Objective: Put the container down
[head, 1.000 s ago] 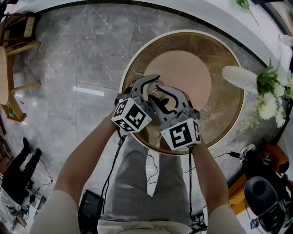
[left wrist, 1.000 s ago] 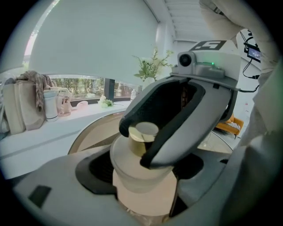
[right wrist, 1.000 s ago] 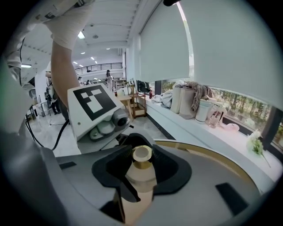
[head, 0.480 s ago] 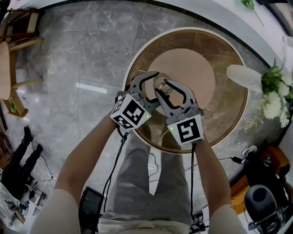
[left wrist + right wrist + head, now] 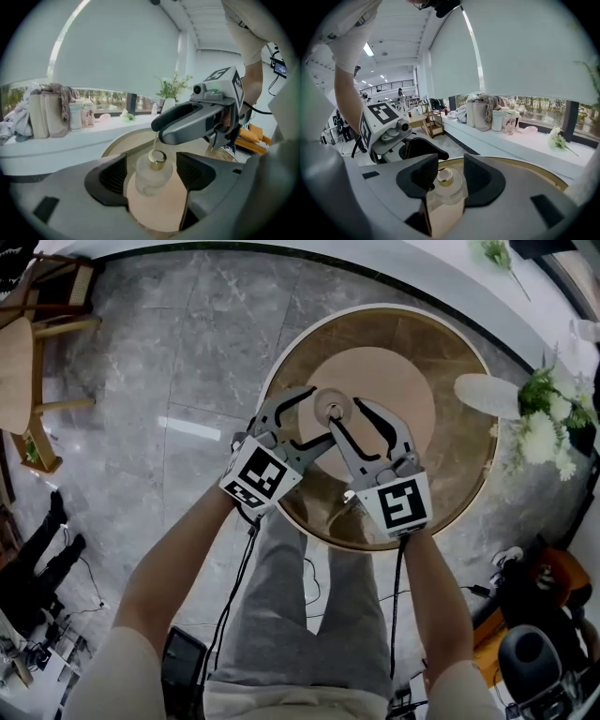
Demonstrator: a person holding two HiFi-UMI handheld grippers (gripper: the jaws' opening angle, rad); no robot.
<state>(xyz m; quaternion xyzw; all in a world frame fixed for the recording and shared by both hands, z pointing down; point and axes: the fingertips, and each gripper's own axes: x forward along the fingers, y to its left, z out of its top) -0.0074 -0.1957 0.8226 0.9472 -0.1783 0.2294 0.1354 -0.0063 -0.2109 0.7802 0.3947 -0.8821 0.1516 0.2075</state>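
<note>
A small frosted glass container [image 5: 333, 409] with a gold neck stands at the near edge of the round pink mat [image 5: 394, 390] on the brown round table [image 5: 469, 465]. My left gripper [image 5: 321, 414] comes in from the left and is open, with clear gaps either side of the container [image 5: 152, 172]. From the right, my right gripper [image 5: 352, 412] straddles the same container [image 5: 444, 185]. Its jaws have just been opening, and the pads do not visibly press on the glass. In the left gripper view the right gripper [image 5: 197, 123] reaches over the bottle top.
A white vase [image 5: 489, 396] with green and white flowers [image 5: 548, 423] stands at the table's right side. A wooden chair [image 5: 33, 362] sits on the marble floor at the left. Bags and bottles [image 5: 51, 115] line the window sill beyond the table.
Both grippers have moved away from the person, from the table's near rim to the mat's edge, with the container between them. The right gripper's jaws stand wider than before.
</note>
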